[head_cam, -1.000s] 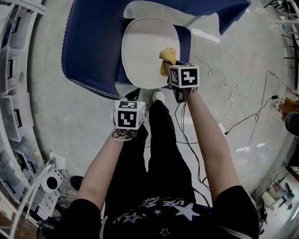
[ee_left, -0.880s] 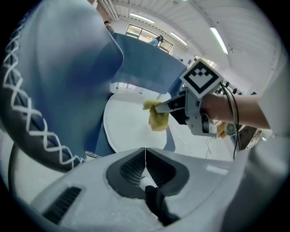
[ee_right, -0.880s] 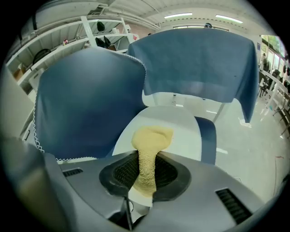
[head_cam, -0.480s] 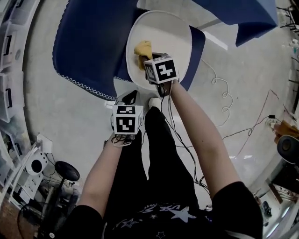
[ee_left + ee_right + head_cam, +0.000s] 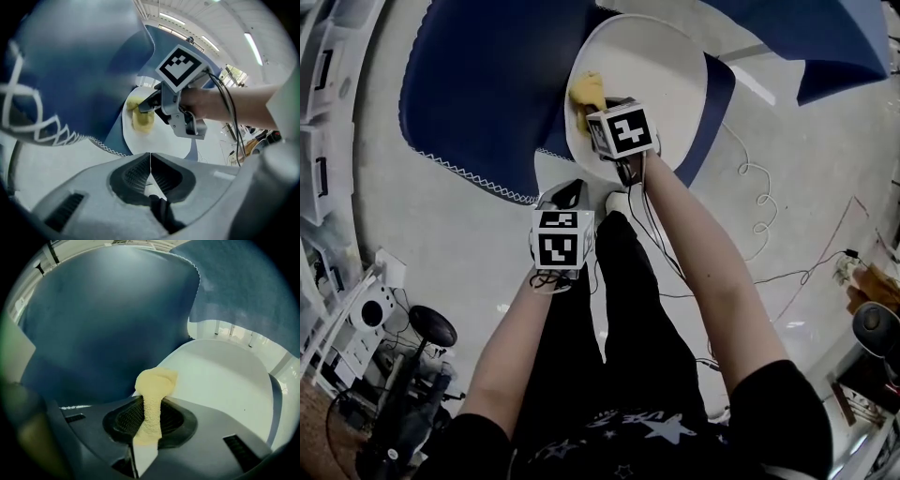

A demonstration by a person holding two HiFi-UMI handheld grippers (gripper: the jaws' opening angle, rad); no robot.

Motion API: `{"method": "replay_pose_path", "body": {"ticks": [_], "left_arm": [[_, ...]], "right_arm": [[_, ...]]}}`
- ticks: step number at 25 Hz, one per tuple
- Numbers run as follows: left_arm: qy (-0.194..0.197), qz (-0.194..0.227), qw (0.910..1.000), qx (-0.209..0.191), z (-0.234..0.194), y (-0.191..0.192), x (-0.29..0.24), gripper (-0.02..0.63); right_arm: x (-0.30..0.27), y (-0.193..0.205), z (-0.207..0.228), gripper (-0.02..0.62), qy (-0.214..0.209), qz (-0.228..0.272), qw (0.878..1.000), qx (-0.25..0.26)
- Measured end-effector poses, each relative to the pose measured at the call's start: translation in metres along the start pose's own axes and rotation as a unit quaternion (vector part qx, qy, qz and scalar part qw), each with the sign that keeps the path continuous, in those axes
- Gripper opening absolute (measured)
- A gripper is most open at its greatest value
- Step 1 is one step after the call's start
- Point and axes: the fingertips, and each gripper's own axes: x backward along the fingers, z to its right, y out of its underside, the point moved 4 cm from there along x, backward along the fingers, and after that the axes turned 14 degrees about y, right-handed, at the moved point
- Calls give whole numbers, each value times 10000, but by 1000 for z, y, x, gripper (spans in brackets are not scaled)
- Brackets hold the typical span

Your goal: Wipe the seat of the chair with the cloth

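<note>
One yellow cloth (image 5: 586, 94) lies bunched on the left part of the one white chair seat (image 5: 670, 56), close to the seat's left rim. The right gripper (image 5: 598, 114) is clamped on it: in the right gripper view a strip of the cloth (image 5: 154, 385) runs up between the two ribbed pads of that gripper (image 5: 150, 416) and bulges out past their tips onto the seat (image 5: 225, 380). There are two grippers, each with one marker cube. The left gripper (image 5: 562, 195) hangs off the seat, just past its near edge and above the floor. Its own view shows its jaws (image 5: 150, 171) pressed together with nothing between them, and beyond them the cloth (image 5: 140, 117) in the other gripper over the seat (image 5: 159, 140). The seat is smooth, rounded and pale, and its middle, right side and far side lie bare beyond the cloth. Two stretches of dark blue fabric border it: a large one with a white stitched edge (image 5: 478, 84) lies against the seat's left rim and passes under it, and another (image 5: 806, 37) lies past the seat's far right. A white shoe (image 5: 619, 200) stands just beside the near edge of the seat. Round about is a pale grey floor (image 5: 441, 244). Thin cables (image 5: 759, 202) curl over it to the right of the seat, and white shelving (image 5: 323, 141) stands well to the left of it. The floor between the fabric and the shelving lies open.
</note>
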Motion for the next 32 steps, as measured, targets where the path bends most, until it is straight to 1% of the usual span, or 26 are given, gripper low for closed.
{"method": "replay_pose_path", "body": {"ticks": [4, 7, 10, 14, 18, 24, 27, 32], "left_arm": [[28, -84, 9999, -97, 2, -3, -2, 20], [71, -166, 9996, -201, 7, -5, -3, 20], [123, -253, 9990, -347, 14, -7, -8, 20], [209, -332, 9979, -516, 25, -10, -17, 20], [245, -439, 9963, -696, 38, -11, -24, 20], [253, -448, 9953, -822, 49, -16, -34, 20], [288, -466, 9946, -886, 56, -16, -36, 20], [361, -488, 9936, -950, 67, -13, -41, 20]], "right_arm": [[6, 11, 17, 71, 171, -33, 9998, -134], [13, 23, 33, 71, 286, -64, 9987, -427], [24, 38, 53, 71, 457, -125, 9964, -704], [37, 59, 82, 71, 672, -187, 9937, -879], [51, 79, 108, 71, 751, -191, 9907, -1117], [68, 106, 141, 71, 1018, -220, 9840, -1448], [77, 120, 153, 71, 1145, -267, 9813, -1525], [84, 137, 167, 71, 1308, -381, 9795, -1486]]}}
